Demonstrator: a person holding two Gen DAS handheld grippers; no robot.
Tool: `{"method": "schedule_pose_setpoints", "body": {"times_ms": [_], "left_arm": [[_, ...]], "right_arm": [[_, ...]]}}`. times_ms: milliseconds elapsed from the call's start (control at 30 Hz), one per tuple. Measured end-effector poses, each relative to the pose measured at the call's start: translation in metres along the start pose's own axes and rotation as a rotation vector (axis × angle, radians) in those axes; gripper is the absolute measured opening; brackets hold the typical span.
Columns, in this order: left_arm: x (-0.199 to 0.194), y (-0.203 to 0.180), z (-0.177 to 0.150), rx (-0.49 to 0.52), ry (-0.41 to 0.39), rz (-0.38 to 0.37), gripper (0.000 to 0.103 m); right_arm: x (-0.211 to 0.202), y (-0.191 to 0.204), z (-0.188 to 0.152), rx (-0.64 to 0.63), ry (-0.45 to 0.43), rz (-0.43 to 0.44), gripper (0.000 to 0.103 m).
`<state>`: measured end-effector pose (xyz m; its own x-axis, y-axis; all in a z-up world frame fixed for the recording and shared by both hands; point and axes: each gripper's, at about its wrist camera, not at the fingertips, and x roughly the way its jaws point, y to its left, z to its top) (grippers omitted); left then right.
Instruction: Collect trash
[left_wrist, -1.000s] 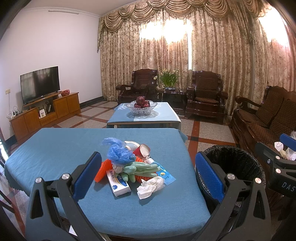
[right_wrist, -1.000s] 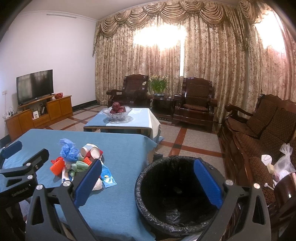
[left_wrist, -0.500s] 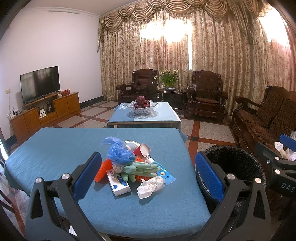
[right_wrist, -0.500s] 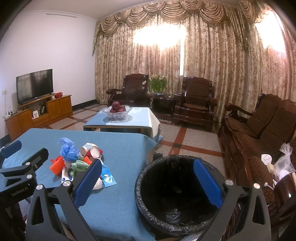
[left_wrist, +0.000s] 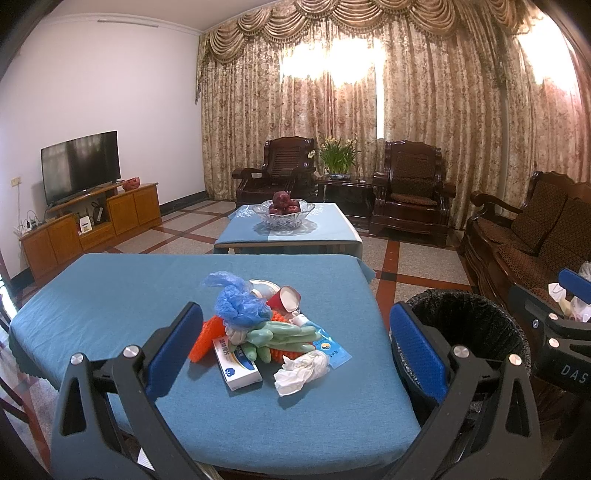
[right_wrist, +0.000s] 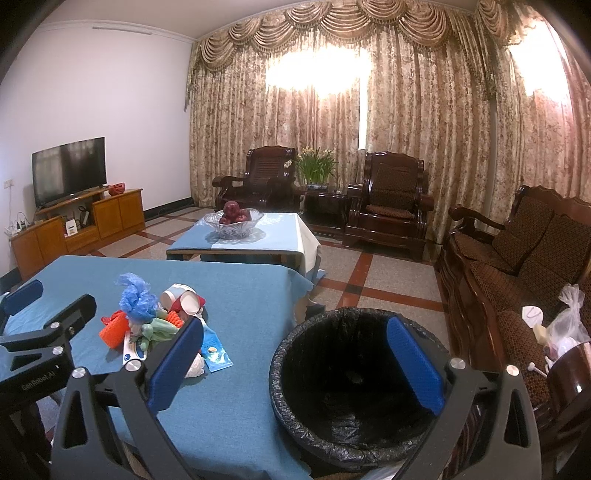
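Observation:
A pile of trash lies on the blue table: a blue plastic bag, paper cups, orange mesh, a white box, a crumpled tissue and a blue wrapper. The pile also shows in the right wrist view. A black-lined trash bin stands by the table's right edge. My left gripper is open and empty, held above the table short of the pile. My right gripper is open and empty above the bin.
A second blue table with a glass fruit bowl stands beyond. Dark wooden armchairs and a sofa line the back and right. A TV on a wooden cabinet is at the left. Bags lie on the sofa.

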<state>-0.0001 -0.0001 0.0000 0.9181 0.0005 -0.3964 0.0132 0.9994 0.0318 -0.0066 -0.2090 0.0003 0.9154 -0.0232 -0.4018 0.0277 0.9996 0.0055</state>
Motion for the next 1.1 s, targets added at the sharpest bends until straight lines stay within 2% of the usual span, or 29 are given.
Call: {"method": "schedule_pose_setpoints", "body": {"times_ms": [500,767,867,1100], "left_arm": [[0.0,0.0,0.0,-0.002,0.002,0.0,0.098],[0.008,0.008,-0.004,-0.019,0.011,0.015,0.098],[0.025,0.024,-0.01,-0.034,0.027,0.048,0.098],[0.066,0.073,-0.032,-0.024,0.079,0.197,0.098]], "right_arm": [[0.002,0.0,-0.002,0.0,0.002,0.001,0.097],[0.016,0.004,-0.006,0.0,0.024,0.015,0.097],[0.031,0.007,-0.01,0.005,0.048,0.045,0.097],[0.082,0.044,-0.024,-0.027,0.106,0.169,0.096]]}}
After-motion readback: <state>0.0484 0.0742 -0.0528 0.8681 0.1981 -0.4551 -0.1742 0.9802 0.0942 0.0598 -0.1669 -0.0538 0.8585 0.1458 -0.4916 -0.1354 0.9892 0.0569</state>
